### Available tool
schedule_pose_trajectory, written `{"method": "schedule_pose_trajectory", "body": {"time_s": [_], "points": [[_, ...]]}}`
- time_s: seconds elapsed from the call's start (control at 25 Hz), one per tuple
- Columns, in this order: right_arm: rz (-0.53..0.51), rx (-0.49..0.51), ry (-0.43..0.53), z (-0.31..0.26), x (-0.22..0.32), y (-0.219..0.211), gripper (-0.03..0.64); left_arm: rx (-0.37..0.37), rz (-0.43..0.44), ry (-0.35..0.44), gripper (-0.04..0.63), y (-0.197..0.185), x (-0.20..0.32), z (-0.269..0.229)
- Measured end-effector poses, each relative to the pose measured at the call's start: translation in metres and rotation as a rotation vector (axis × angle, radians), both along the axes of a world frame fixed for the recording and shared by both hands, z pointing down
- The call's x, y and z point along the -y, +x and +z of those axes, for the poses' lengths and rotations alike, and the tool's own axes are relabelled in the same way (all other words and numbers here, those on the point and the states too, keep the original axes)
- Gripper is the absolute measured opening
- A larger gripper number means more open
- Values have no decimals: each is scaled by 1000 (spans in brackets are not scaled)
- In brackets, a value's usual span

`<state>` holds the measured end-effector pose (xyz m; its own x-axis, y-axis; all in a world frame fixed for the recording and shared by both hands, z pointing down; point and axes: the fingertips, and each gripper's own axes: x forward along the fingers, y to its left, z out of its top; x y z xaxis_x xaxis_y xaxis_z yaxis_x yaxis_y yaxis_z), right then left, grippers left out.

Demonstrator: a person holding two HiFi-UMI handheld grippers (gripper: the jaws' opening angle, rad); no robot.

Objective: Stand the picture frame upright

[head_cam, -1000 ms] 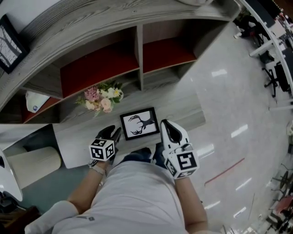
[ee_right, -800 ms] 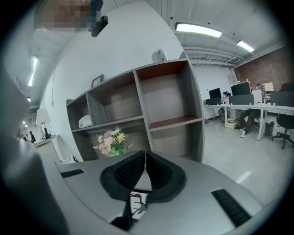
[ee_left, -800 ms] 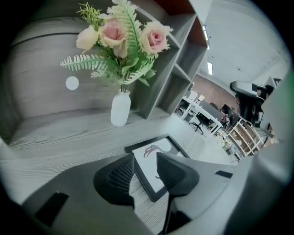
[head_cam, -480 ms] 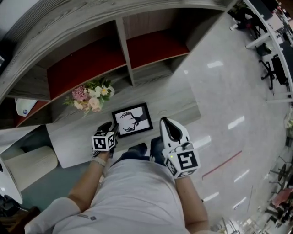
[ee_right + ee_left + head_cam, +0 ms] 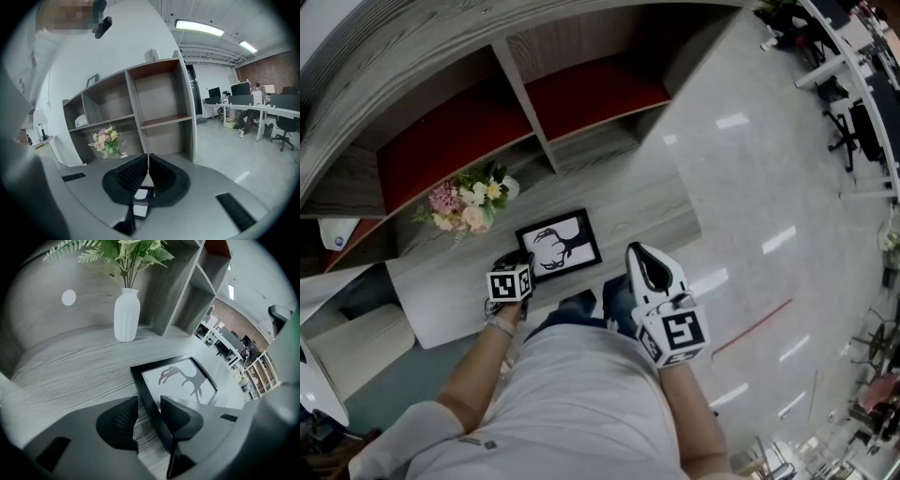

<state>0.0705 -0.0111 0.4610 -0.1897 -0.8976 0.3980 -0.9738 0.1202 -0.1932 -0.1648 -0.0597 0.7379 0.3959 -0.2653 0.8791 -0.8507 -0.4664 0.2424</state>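
Picture frame [image 5: 558,245] lay flat, face up, on the grey wood ledge [image 5: 628,202] below the shelf unit [image 5: 516,94], near the flowers [image 5: 469,202]. Head view showed only that the L gripper [image 5: 520,261] sat at the frame's left border. The L gripper view gave the detail: jaws apart, straddling the black border, one tip over the glass, the other over bare wood, not clamped. It also showed a white vase [image 5: 126,315] w/ green leaves. R gripper [image 5: 639,253] hung just right of the frame, apart from it. Its own view showed jaws shut, nothing btwn them, facing the shelf unit. Vs 1 s earlier: L gripper had come down to the border, jaws just opening w/ the border btwn them. Frame hadn't moved on the ledge, and R gripper stayed shut.
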Motion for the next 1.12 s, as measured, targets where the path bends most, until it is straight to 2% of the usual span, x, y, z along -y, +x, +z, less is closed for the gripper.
{"method": "schedule_pose_trajectory", "body": {"time_s": [0.28,0.56,1.12], "points": [[4,2,-7,1,-1,6,21,15,7,6,136,2,-1,1],[-2,3,-9,1,1,6,20,-8,-50,7,97,2,10,-2],[-35,17,9,-2,12,7,21,82,47,171,74,8,39,-33]]}}
